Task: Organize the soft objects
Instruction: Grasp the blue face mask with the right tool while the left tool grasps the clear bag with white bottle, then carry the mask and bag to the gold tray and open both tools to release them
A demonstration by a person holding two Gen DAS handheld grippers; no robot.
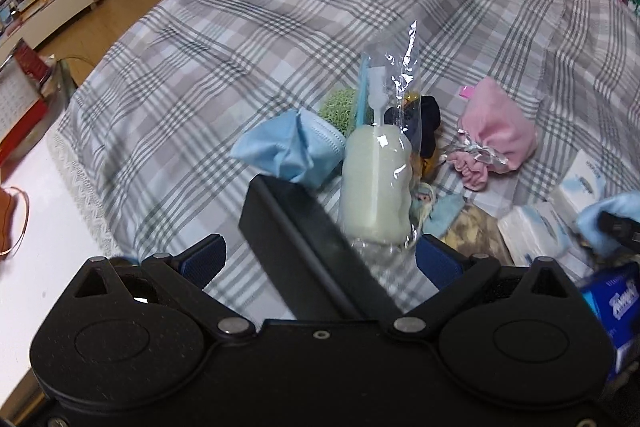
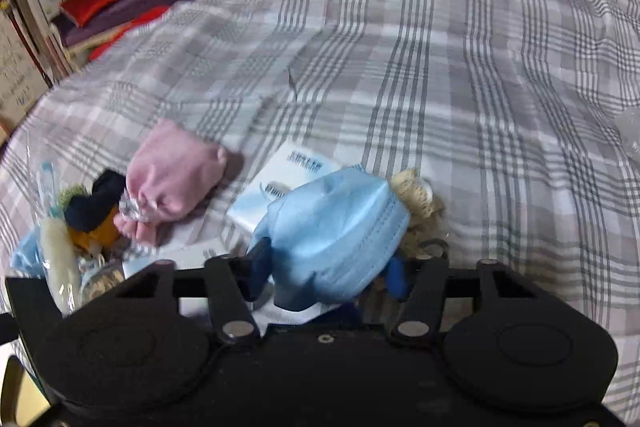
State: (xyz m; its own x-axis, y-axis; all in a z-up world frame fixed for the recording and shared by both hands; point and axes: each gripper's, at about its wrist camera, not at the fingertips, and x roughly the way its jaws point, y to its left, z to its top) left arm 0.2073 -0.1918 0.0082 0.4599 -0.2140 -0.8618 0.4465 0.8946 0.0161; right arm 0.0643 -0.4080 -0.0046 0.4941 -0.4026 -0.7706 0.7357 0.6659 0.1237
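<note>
On the plaid bedspread (image 1: 248,39) lies a pile of soft items: a crumpled blue face mask (image 1: 292,151), a pink cloth bundle (image 1: 500,131) (image 2: 176,179), a green fuzzy piece (image 1: 340,107) and a navy item (image 1: 428,123). A pale sponge brush in a clear bag (image 1: 376,183) (image 2: 56,247) stands upright just ahead of my left gripper (image 1: 320,255). That gripper's pads are wide apart and open, and a black bar (image 1: 300,239) slants between them. My right gripper (image 2: 328,273) is shut on a second blue face mask (image 2: 332,239), above white boxes (image 2: 288,171).
White tissue packs (image 1: 536,231) and a blue box (image 1: 612,299) lie at the right. A beige curly plush (image 2: 416,199) sits behind the held mask. A white table (image 1: 40,207) borders the bed's left edge, with wooden floor, a cabinet and a sofa with red cushions beyond.
</note>
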